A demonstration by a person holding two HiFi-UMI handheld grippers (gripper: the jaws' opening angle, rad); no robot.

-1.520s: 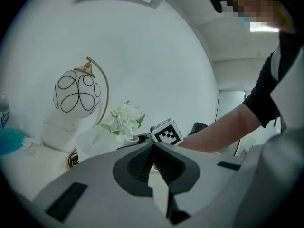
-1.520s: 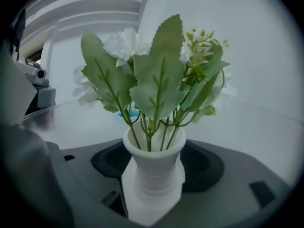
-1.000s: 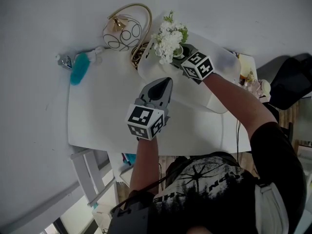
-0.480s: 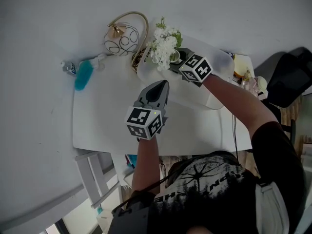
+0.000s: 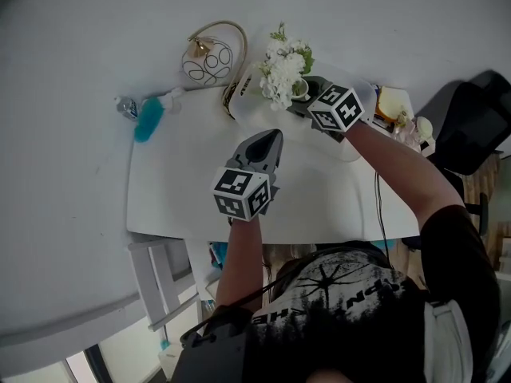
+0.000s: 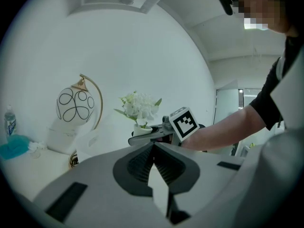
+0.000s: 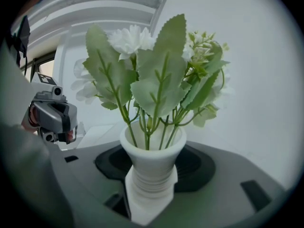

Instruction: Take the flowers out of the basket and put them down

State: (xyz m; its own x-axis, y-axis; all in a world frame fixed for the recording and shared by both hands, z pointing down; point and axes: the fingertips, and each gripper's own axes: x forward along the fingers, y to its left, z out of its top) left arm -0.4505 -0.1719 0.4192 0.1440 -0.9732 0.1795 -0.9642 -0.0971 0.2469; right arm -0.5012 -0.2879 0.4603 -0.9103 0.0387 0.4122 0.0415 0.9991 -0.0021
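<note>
The flowers (image 5: 286,69) (image 7: 152,75), a single white bunch with green leaves, stand upright in one small white vase (image 7: 152,160). My right gripper (image 5: 306,94) (image 7: 152,186) has that vase by its ribbed neck, one jaw on each side. The jaws are spread wide and pressed against it. In the head view the bunch sits over the far left corner of the one white basket (image 5: 247,114), and from the left gripper view I see it held up in the air. My left gripper (image 5: 271,139) (image 6: 154,151) hangs nearer to me over the white table (image 5: 184,190), jaws together with nothing between them. Further left along the table's far edge I count one round lamp (image 5: 207,58) under a gold arch, one teal duster (image 5: 149,120) and one small bottle (image 5: 126,106).
</note>
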